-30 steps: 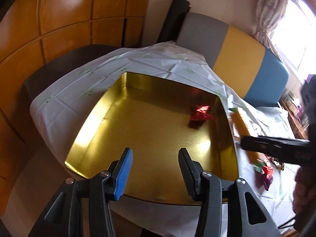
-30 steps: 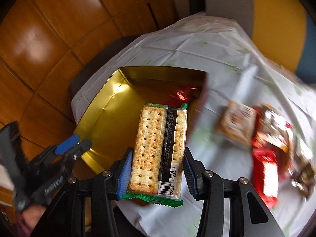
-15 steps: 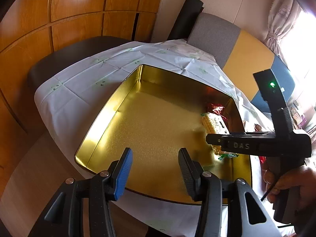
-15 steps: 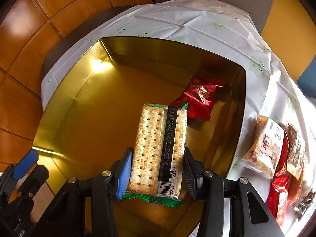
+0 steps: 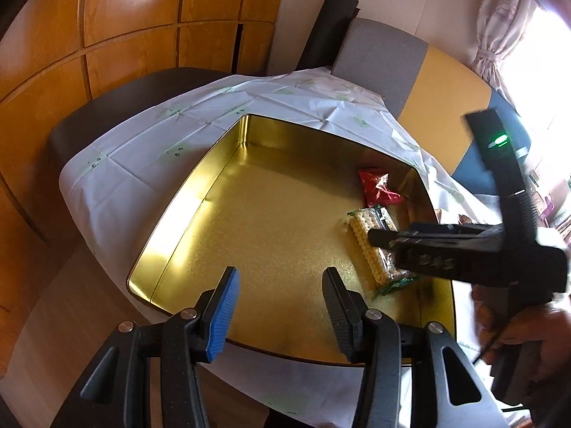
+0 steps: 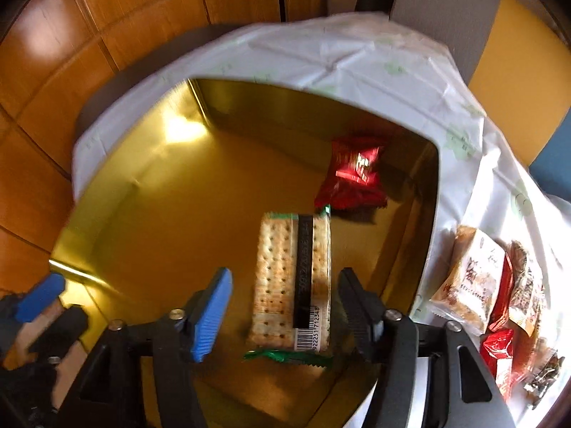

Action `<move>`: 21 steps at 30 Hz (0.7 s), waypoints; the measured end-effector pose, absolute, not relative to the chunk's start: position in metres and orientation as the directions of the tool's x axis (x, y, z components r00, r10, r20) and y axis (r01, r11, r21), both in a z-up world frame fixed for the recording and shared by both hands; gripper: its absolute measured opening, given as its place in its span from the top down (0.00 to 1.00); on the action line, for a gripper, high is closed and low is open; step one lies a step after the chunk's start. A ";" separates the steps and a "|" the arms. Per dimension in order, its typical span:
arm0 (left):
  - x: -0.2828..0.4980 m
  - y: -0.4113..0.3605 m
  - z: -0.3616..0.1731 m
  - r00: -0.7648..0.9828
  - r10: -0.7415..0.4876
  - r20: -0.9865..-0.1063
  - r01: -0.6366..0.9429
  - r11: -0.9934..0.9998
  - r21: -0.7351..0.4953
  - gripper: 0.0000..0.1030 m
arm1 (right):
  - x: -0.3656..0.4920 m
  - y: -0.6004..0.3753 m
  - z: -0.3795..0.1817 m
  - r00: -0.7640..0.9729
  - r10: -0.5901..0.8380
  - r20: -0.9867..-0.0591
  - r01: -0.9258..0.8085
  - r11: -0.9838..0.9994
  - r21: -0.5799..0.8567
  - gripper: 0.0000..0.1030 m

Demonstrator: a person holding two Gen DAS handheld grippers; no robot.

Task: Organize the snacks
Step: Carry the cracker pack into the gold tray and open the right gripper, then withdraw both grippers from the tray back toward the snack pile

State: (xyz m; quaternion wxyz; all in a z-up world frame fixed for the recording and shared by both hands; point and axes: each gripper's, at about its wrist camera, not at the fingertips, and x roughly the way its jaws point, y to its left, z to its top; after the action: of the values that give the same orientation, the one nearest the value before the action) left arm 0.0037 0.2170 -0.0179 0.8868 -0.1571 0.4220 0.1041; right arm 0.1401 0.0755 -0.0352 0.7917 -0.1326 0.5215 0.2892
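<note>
A gold tin box [image 5: 200, 210] [image 6: 107, 192] sits open on a white tablecloth. Inside lie a cracker pack [image 6: 291, 278] [image 5: 367, 242] with green ends and a red snack packet [image 6: 351, 178] [image 5: 378, 187] near the right wall. My right gripper [image 6: 282, 303] is open, jaws either side of the cracker pack and above it, not touching. It shows in the left wrist view [image 5: 378, 237] over the crackers. My left gripper [image 5: 278, 299] is open and empty over the tin's near edge; it shows blurred at the left of the right wrist view [image 6: 39, 296].
Several loose snack packets [image 6: 474, 281] lie on the tablecloth [image 6: 357, 60] right of the tin. A grey, yellow and blue chair back [image 5: 421, 82] stands behind the table. Wooden wall panels [image 5: 125, 35] are at the left.
My right gripper has opened and let go of the cracker pack, which now lies on the tin floor. The left gripper has stayed open near the tin's front edge.
</note>
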 end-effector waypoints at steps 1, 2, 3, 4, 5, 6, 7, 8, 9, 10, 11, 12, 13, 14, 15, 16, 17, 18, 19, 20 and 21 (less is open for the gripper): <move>0.003 0.216 -0.018 0.623 0.051 -0.781 -0.316 0.929 -0.191 0.53 | 0.138 0.072 -0.030 0.297 0.338 -0.893 -0.595 0.797 0.103 0.38; 0.003 0.215 -0.018 0.624 0.049 -0.780 -0.313 0.930 -0.192 0.53 | 0.135 0.067 -0.023 0.309 0.357 -0.882 -0.594 0.796 0.114 0.38; 0.004 0.214 -0.018 0.623 0.047 -0.781 -0.308 0.932 -0.190 0.53 | 0.133 0.063 -0.018 0.319 0.367 -0.874 -0.591 0.798 0.119 0.38; 0.004 0.213 -0.017 0.623 0.048 -0.781 -0.307 0.933 -0.188 0.53 | 0.131 0.058 -0.013 0.331 0.376 -0.865 -0.587 0.800 0.123 0.37; 0.004 0.211 -0.016 0.624 0.048 -0.780 -0.303 0.935 -0.185 0.53 | 0.128 0.051 -0.008 0.343 0.386 -0.857 -0.582 0.803 0.128 0.37; 0.004 0.210 -0.016 0.624 0.048 -0.780 -0.300 0.936 -0.183 0.53 | 0.126 0.043 -0.003 0.354 0.396 -0.847 -0.576 0.806 0.136 0.36; 0.004 0.209 -0.015 0.626 0.046 -0.779 -0.296 0.938 -0.182 0.53 | 0.124 0.033 0.001 0.363 0.405 -0.839 -0.566 0.811 0.147 0.36; 0.004 0.208 -0.015 0.626 0.045 -0.779 -0.293 0.939 -0.181 0.53 | 0.120 0.025 0.006 0.370 0.412 -0.833 -0.557 0.816 0.156 0.35; 0.004 0.206 -0.014 0.626 0.044 -0.779 -0.290 0.940 -0.180 0.53 | 0.118 0.014 0.010 0.379 0.416 -0.827 -0.545 0.822 0.163 0.34; 0.004 0.205 -0.014 0.627 0.044 -0.778 -0.288 0.941 -0.179 0.53 | 0.117 0.004 0.012 0.390 0.414 -0.822 -0.532 0.831 0.166 0.34; 0.004 0.204 -0.013 0.627 0.043 -0.778 -0.285 0.942 -0.177 0.53 | 0.116 -0.008 0.014 0.402 0.410 -0.819 -0.515 0.841 0.168 0.33; 0.004 0.202 -0.013 0.626 0.043 -0.779 -0.282 0.943 -0.175 0.53 | 0.115 -0.020 0.014 0.409 0.407 -0.817 -0.498 0.849 0.174 0.33; 0.004 0.200 -0.013 0.625 0.041 -0.779 -0.279 0.945 -0.173 0.53 | 0.115 -0.032 0.014 0.415 0.404 -0.815 -0.482 0.858 0.180 0.33; 0.004 0.198 -0.012 0.626 0.040 -0.778 -0.273 0.946 -0.172 0.53 | 0.113 -0.048 0.013 0.426 0.394 -0.815 -0.460 0.870 0.180 0.32; 0.004 0.196 -0.011 0.628 0.038 -0.778 -0.268 0.948 -0.170 0.53 | 0.113 -0.060 0.015 0.434 0.381 -0.816 -0.442 0.880 0.176 0.31; 0.005 0.194 -0.010 0.629 0.036 -0.777 -0.261 0.951 -0.167 0.53 | 0.111 -0.074 0.013 0.440 0.368 -0.819 -0.423 0.889 0.172 0.31; 0.005 0.191 -0.010 0.630 0.035 -0.776 -0.254 0.953 -0.164 0.53 | 0.110 -0.090 0.011 0.444 0.352 -0.824 -0.401 0.901 0.168 0.30; 0.006 0.188 -0.009 0.631 0.033 -0.775 -0.247 0.955 -0.161 0.53 | 0.109 -0.103 0.008 0.445 0.337 -0.829 -0.381 0.910 0.165 0.30; 0.006 0.185 -0.008 0.631 0.029 -0.775 -0.239 0.958 -0.159 0.53 | 0.108 -0.118 0.005 0.447 0.319 -0.836 -0.357 0.920 0.160 0.30; 0.007 0.182 -0.007 0.632 0.026 -0.774 -0.231 0.960 -0.156 0.53 | 0.107 -0.133 0.001 0.447 0.301 -0.843 -0.333 0.930 0.155 0.30; 0.008 0.179 -0.007 0.633 0.024 -0.774 -0.222 0.963 -0.152 0.53 | 0.106 -0.145 -0.002 0.445 0.286 -0.849 -0.313 0.938 0.152 0.30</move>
State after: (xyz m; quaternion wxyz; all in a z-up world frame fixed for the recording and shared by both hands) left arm 0.0078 0.1791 -0.0065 0.8959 -0.1175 0.4228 0.0687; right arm 0.1055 -0.1447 -0.0024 0.8499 -0.0133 0.4964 0.1761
